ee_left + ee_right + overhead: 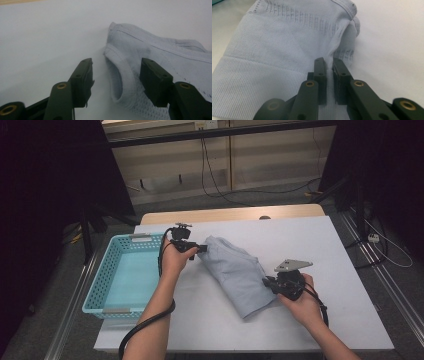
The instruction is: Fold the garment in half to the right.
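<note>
High view: one pale blue garment (235, 272) is laid at frame centre on the counter (310, 245), beside one basket (107, 280). Right hand-held gripper (329, 65) is clamped on its fabric; left hand-held gripper (116, 75) is half-open around a ribbed edge, unpressed.

Both forearms are bare, with no sleeves. The left gripper (200, 248) is black, with a small grey bracket on top and a thick black cable trailing back along the forearm. The right gripper (267, 283) is black too, topped by a grey three-cornered plate with small holes. In the gripper views the jaws are dark, blocky bars with brass-coloured rivets at the joints.
</note>
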